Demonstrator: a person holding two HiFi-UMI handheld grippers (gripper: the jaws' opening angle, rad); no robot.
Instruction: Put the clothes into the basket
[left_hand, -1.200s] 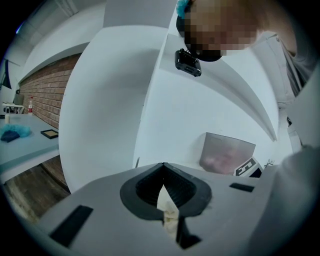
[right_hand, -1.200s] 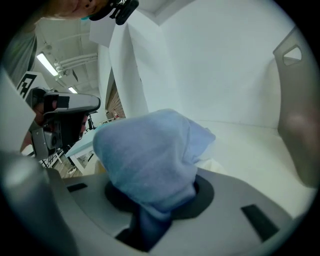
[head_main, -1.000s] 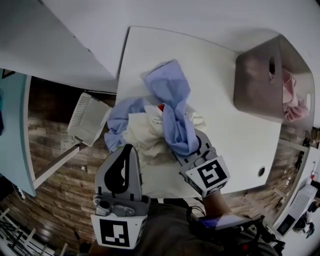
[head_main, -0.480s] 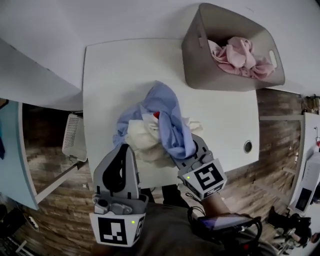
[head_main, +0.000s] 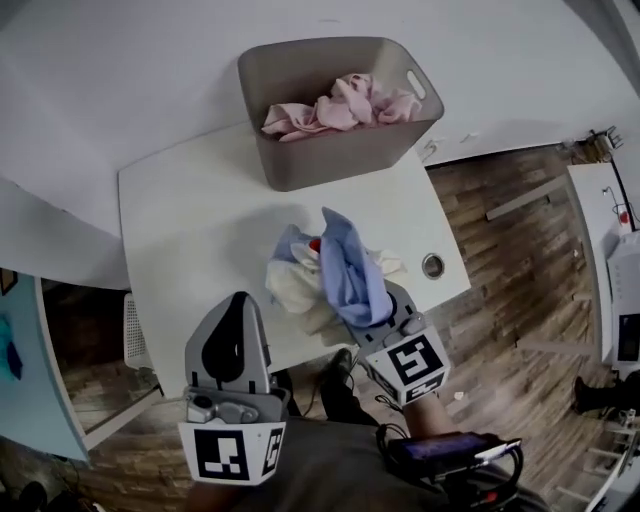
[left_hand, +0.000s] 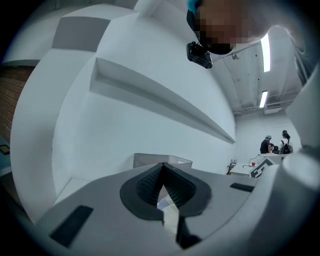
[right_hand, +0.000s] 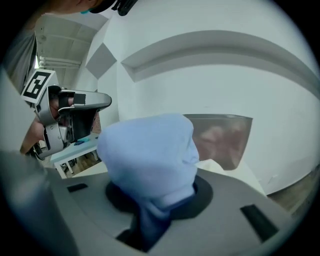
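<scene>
A grey basket (head_main: 300, 165) stands at the table's far side with pink clothes (head_main: 340, 102) inside. A pile lies near the front edge: a light blue garment (head_main: 350, 262) over a cream one (head_main: 295, 285), with a small red spot showing. My right gripper (head_main: 368, 305) is shut on the blue garment (right_hand: 150, 160), which bulges up over its jaws; the basket (right_hand: 222, 137) shows behind it. My left gripper (head_main: 236, 300) hovers at the front edge, left of the pile, shut (left_hand: 162, 166) with nothing in it. The basket's rim (left_hand: 150, 159) shows just past its jaws.
The white table (head_main: 190, 230) has a round cable hole (head_main: 432, 265) near its right edge. A white wall runs behind the basket. Wooden floor (head_main: 510, 260) lies to the right, and a white slatted crate (head_main: 128, 322) sits low at the left. People stand far off (left_hand: 275, 145).
The head view has swung, so the basket has shifted from the upper right to the top middle. The right gripper keeps its hold on the blue garment. The left gripper stays shut.
</scene>
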